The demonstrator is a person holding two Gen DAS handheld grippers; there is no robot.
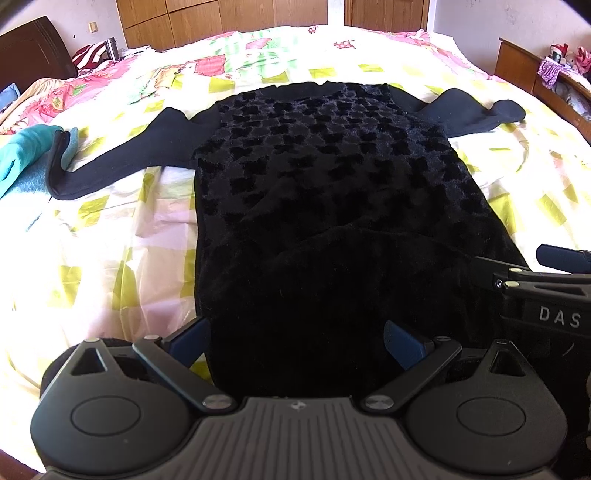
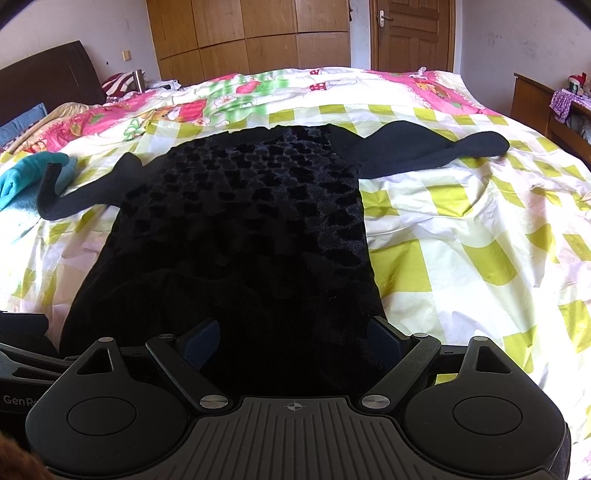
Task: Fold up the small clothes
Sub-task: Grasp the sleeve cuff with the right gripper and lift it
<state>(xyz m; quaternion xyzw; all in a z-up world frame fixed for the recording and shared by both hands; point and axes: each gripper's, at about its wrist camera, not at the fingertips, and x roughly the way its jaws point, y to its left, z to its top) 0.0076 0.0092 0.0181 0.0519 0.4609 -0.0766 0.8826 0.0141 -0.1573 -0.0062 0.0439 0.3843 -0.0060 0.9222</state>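
A small black top (image 1: 325,192) with a fuzzy patterned body lies flat on the bed, sleeves spread to both sides; it also shows in the right wrist view (image 2: 240,229). My left gripper (image 1: 295,343) is open at the hem's left part, its blue-padded fingers (image 1: 402,345) wide apart over the fabric. My right gripper (image 2: 291,341) is open at the hem's right part, its fingers (image 2: 201,341) also wide apart. The right gripper (image 1: 546,288) shows at the right edge of the left wrist view. The hem under both grippers is hidden.
The bedspread (image 2: 461,240) is white with yellow-green checks and pink prints. A teal garment (image 1: 22,155) lies at the left, touching the left sleeve end. A dark headboard (image 2: 48,77), wooden wardrobes (image 2: 251,33) and a side shelf (image 1: 546,74) ring the bed.
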